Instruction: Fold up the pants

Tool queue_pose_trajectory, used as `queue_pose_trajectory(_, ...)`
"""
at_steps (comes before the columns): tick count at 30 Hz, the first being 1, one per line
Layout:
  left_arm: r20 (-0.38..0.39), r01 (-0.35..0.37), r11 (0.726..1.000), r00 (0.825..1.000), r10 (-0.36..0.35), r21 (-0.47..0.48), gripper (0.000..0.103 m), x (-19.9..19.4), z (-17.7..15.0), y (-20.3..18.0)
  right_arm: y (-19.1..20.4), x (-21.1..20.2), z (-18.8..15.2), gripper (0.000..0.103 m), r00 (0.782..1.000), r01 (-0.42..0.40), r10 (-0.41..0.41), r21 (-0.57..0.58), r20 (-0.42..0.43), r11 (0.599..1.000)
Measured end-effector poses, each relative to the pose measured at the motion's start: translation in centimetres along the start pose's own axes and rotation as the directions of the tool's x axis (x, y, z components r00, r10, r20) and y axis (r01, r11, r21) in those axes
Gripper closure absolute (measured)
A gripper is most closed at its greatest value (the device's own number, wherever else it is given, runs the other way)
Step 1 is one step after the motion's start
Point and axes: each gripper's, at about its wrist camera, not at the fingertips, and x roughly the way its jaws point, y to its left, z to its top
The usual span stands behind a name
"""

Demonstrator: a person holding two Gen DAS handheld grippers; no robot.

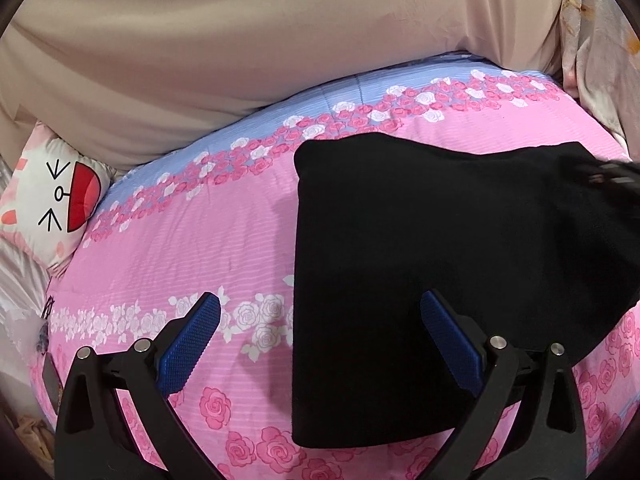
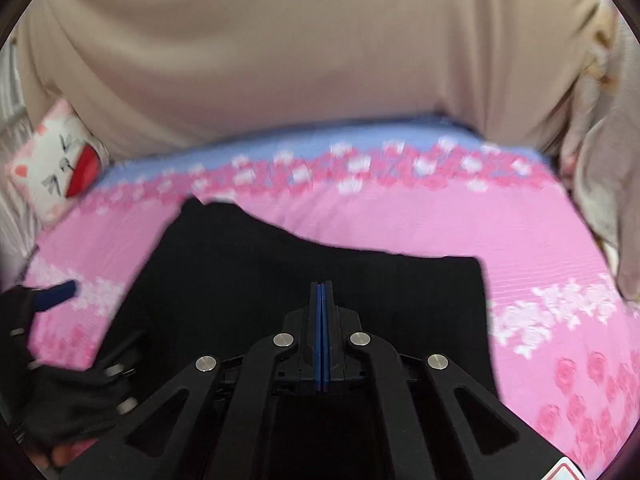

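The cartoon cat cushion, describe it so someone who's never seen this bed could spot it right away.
Start from the pink rose-patterned bedspread that covers the bed. Follow its blue band to the far left corner, where the small white cartoon cat cushion leans beside the beige fabric backdrop. Unlike the folded black pants, it shows a drawn face with a wide red open mouth.

no readable text, labels, brands or numbers anywhere

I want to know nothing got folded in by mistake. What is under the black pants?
The black folded pants lie on the pink rose-print bedspread, which shows all around them. Whatever sits directly beneath or between the layers is covered and cannot be seen.
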Motion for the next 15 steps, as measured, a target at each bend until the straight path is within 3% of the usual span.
queue_pose_trajectory(1,0.0,0.007,1.0,1.0,-0.007,-0.002,0.005,0.0,-0.1,0.1,-0.7,1.2,-0.5,0.103,0.999,0.028,-0.028,0.016,-0.028,0.999)
queue_pose_trajectory(2,0.0,0.013,1.0,1.0,-0.013,-0.002,0.005,0.1,-0.2,0.1,-1.9,2.1,-1.2,0.103,1.0,0.005,-0.003,0.064,-0.02,0.998)
queue_pose_trajectory(4,-0.002,0.03,1.0,1.0,-0.03,-0.003,0.005,0.2,-0.4,0.2,-3.1,1.6,-1.8,0.103,0.999,-0.048,0.049,0.14,0.0,0.989)
queue_pose_trajectory(6,0.007,0.055,0.998,0.998,-0.055,-0.001,0.005,0.2,-0.5,0.5,-4.0,-0.5,-2.2,0.103,0.999,-0.05,0.047,0.183,0.021,0.982)
queue_pose_trajectory(8,0.018,0.121,0.992,0.993,-0.12,-0.033,0.005,0.0,-0.6,1.4,-5.1,-2.8,-2.9,0.091,0.998,-0.04,0.028,0.21,0.06,0.977)
queue_pose_trajectory(9,0.021,0.183,0.981,0.983,-0.182,-0.066,0.005,0.1,-0.7,2.2,-6.0,-4.1,-3.7,0.068,0.997,-0.008,-0.008,0.229,0.071,0.973)
queue_pose_trajectory(10,0.015,0.252,0.961,0.968,-0.252,-0.113,0.005,0.5,-0.8,3.1,-6.7,-4.8,-4.4,0.052,0.997,0.013,-0.033,0.245,0.077,0.97)
queue_pose_trajectory(11,-0.004,0.315,0.933,0.947,-0.321,-0.174,0.005,1.4,-1.1,4.1,-7.8,-5.6,-5.5,0.028,0.996,0.028,-0.049,0.271,0.071,0.962)
queue_pose_trajectory(12,-0.02,0.342,0.914,0.935,-0.355,-0.218,0.005,2.2,-1.2,4.6,-8.4,-5.8,-6.2,0.025,0.998,0.026,-0.043,0.287,0.054,0.958)
queue_pose_trajectory(15,-0.073,0.438,0.817,0.865,-0.497,-0.374,0.005,5.4,-2.2,5.4,-10.2,-4.9,-8.8,0.025,0.998,-0.053,0.056,0.381,0.004,0.923)
